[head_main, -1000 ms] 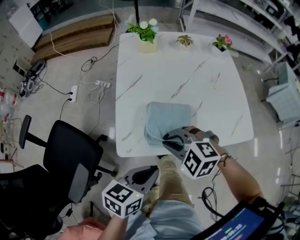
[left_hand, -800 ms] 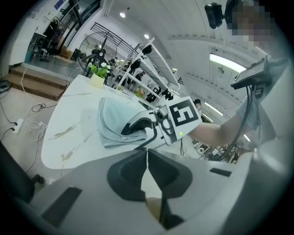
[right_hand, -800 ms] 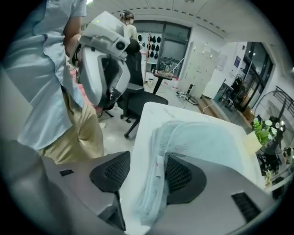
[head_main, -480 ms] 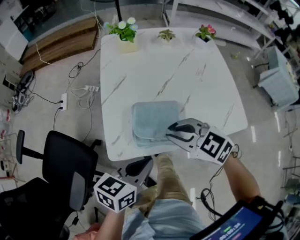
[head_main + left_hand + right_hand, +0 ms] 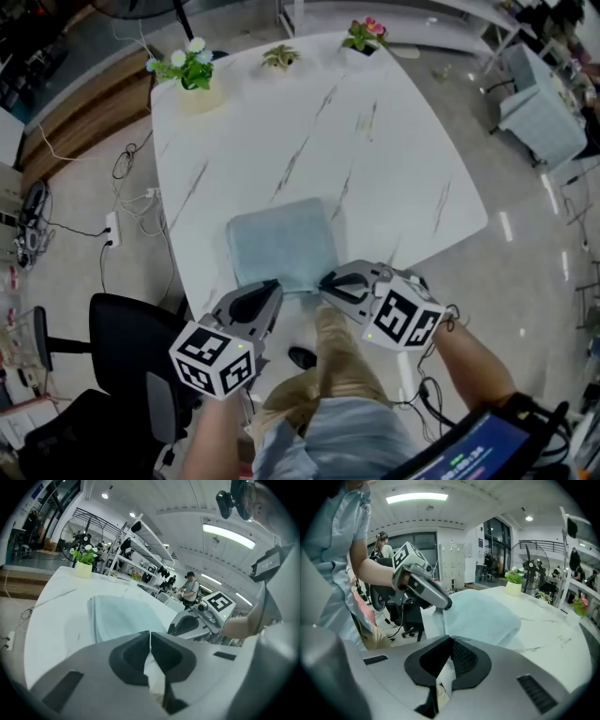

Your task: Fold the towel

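A folded light-blue towel (image 5: 281, 244) lies on the white marble table (image 5: 375, 150) close to its near edge. My left gripper (image 5: 273, 286) is shut, and its tip is at the towel's near left edge. The right gripper view shows that left gripper (image 5: 423, 585) touching the towel (image 5: 480, 616) at its corner. My right gripper (image 5: 325, 281) is shut just off the towel's near right corner. In the left gripper view the towel (image 5: 122, 616) lies ahead of my shut left gripper (image 5: 150, 634), with nothing between the jaws. My right gripper (image 5: 450, 639) likewise holds nothing.
Three potted plants (image 5: 192, 70) (image 5: 279, 58) (image 5: 366, 33) stand along the table's far edge. A black office chair (image 5: 127, 347) is on the floor at the left. A power strip with cables (image 5: 111, 228) lies beside the table. A grey cabinet (image 5: 534, 103) stands at the right.
My left gripper came up from below the table's edge to the towel's near left edge. My right gripper rolled and stayed near the towel's right corner. The head view swung, so the table sits farther left.
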A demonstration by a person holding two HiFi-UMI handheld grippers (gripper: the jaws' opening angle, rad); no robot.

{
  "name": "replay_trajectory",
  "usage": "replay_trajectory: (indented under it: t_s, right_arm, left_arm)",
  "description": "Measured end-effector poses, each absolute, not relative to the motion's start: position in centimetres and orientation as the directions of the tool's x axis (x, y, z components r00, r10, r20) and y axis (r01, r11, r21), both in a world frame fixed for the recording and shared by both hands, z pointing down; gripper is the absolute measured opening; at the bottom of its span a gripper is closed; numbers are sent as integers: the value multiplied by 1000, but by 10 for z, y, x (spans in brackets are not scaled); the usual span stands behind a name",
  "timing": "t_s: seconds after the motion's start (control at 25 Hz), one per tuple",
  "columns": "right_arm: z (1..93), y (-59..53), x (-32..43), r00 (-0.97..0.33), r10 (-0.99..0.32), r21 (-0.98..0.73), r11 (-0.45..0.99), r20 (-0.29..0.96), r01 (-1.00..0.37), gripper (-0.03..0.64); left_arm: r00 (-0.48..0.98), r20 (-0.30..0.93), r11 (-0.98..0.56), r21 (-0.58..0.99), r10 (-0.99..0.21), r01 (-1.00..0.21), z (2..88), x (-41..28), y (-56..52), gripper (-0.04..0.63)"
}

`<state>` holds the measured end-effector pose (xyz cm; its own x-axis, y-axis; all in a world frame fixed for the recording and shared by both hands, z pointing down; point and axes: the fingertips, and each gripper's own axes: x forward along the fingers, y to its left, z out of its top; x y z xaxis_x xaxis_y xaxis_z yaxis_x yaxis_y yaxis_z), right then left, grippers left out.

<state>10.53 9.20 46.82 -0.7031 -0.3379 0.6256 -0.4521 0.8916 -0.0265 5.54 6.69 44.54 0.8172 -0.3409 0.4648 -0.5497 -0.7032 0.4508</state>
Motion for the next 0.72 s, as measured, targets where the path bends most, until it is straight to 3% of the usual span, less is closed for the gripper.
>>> replay_trajectory:
  t_s: [0.36,0.52,0.72]
  right_arm:
    - [497,95,103,-617,-353,122,915,703,-385,18]
    - [474,92,109,-669,-382,33,881,637,-472,20]
    - [406,85,133,-676,-521,-9,789,521,-615,20]
  left_arm:
    - [755,589,-746,356,-289,-563,483,54,87,9]
    - [778,544,-730,385,-315,-565,465,50,86,9]
    - [792,451,-716,378,-412,-587,396,37,94,9]
